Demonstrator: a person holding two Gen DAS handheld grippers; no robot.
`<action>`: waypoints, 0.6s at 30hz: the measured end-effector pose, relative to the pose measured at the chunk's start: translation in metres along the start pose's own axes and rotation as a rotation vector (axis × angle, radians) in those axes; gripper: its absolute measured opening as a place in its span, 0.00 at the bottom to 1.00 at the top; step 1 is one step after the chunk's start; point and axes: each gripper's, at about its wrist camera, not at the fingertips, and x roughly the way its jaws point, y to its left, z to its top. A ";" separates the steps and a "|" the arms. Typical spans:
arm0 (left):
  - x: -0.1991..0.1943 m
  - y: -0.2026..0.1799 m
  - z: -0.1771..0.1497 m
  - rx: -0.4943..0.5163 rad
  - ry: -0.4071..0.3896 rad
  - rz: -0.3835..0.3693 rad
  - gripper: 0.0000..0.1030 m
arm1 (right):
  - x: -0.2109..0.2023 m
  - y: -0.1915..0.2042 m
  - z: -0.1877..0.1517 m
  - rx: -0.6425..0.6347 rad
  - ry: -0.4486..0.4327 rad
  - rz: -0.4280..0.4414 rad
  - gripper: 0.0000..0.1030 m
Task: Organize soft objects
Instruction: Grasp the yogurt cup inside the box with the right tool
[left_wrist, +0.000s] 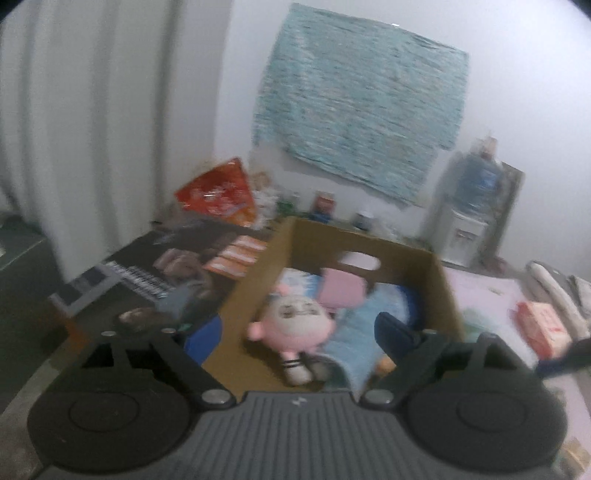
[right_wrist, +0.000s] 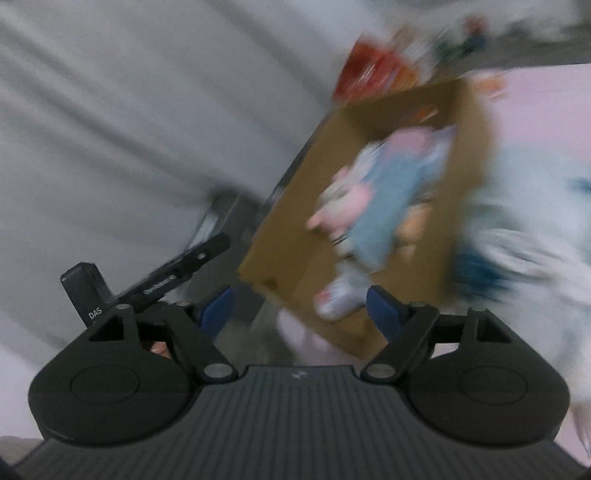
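Jaws apart on left gripper (left_wrist: 295, 334) and right gripper (right_wrist: 299, 308) — pink plush (left_wrist: 293, 326) in cardboard box (left_wrist: 448, 291), seemingly untouched

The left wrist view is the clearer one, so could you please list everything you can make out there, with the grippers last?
cardboard box: one, brown, open-topped, centre of the table
plush doll: one, pink and white, lying in the box
blue cloth: one, light blue, in the box beside the doll
pink item: one, pale pink, at the back of the box; too blurred to identify
red snack bag: one, behind the box, by the curtain
water dispenser: one, white with blue bottle, right rear
small red pack: one, on the table right of the box
wall hanging: one, teal, on the wall
left gripper: open, empty
right gripper: open, empty
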 end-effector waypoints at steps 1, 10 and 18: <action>0.000 0.007 -0.001 -0.021 0.003 0.013 0.88 | 0.020 0.008 0.012 -0.025 0.046 -0.025 0.77; -0.002 0.067 -0.019 -0.151 0.014 0.084 0.88 | 0.191 0.009 0.061 -0.039 0.460 -0.293 0.77; 0.002 0.094 -0.031 -0.200 0.038 0.094 0.88 | 0.227 -0.005 0.051 -0.034 0.537 -0.339 0.58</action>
